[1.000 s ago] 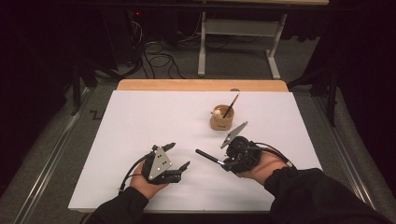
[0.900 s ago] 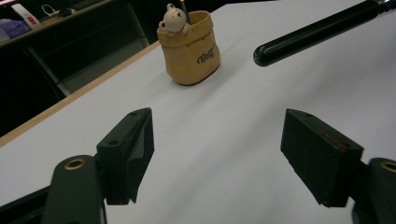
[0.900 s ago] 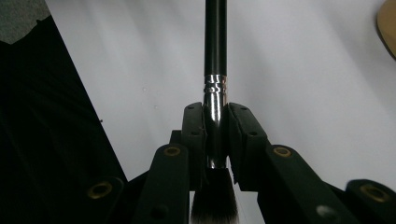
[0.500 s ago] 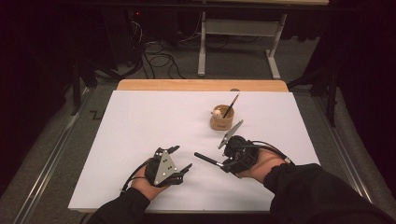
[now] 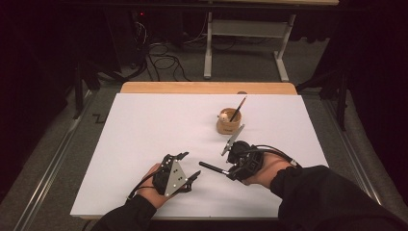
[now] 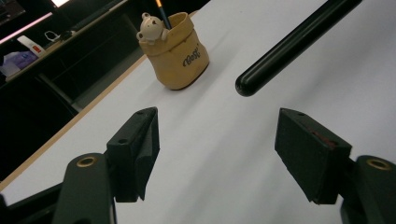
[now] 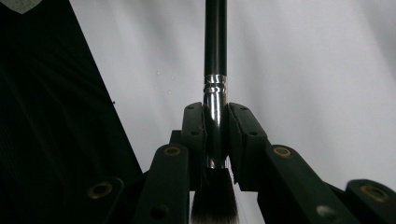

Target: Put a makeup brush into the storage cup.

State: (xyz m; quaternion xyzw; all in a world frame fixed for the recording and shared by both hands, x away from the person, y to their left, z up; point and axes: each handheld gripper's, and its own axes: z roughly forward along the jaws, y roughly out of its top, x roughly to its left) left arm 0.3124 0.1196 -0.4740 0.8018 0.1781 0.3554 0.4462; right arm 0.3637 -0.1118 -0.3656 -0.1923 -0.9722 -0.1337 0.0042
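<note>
A brush [image 7: 215, 70] with a slim glossy black handle, a ringed silver ferrule and a dark tuft of bristles is gripped at the ferrule by the right gripper [image 7: 215, 140], whose fingers are clenched on it. In the high view the brush [image 5: 214, 168] is held above the white desk [image 5: 144, 125] near its front edge, with the handle pointing toward the left gripper [image 5: 190, 166]. The rounded handle end [image 6: 289, 46] is seen ahead of the left gripper [image 6: 217, 154], whose fingers stand apart with nothing between them, having just been closing a little. A tan sack-shaped holder [image 6: 177, 58] with a small bear figure at its rim is marked with cursive lettering that cannot be read with certainty; a pencil [image 5: 238, 108] is stood in it. The holder [image 5: 229, 124] is placed behind the right gripper, well inside the desk. Wide bare white surface is left to the left and in the middle.
</note>
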